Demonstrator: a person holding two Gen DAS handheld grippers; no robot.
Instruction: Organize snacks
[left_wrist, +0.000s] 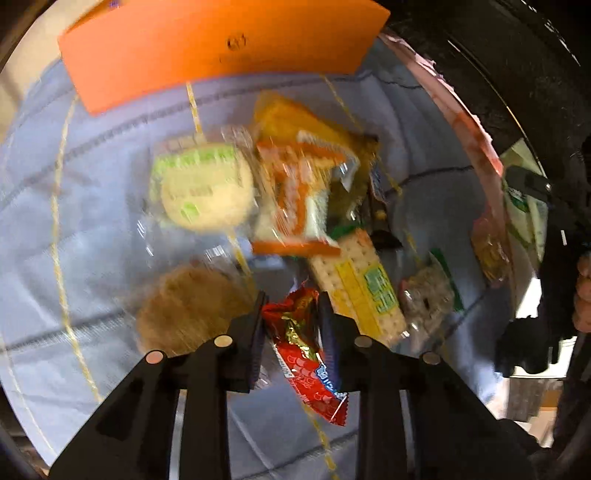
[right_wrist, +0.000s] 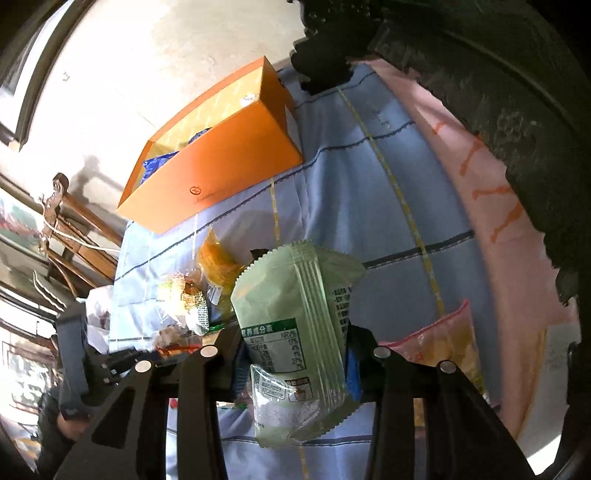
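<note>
A pale, sunlit plaster wall (right_wrist: 155, 55) rises behind a blue quilted cloth with yellow stripes (right_wrist: 332, 177). A brown wooden chair (right_wrist: 74, 221) stands beside it, left

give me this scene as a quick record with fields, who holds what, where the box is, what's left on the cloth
left gripper: jaws shut on red packet
right gripper: jaws shut on green packet
orange box: open, on the far part of the blue cloth, a blue pack inside
loose snacks: pile on the cloth between grippers and box
pink bag: on the cloth, right of the right gripper
</note>
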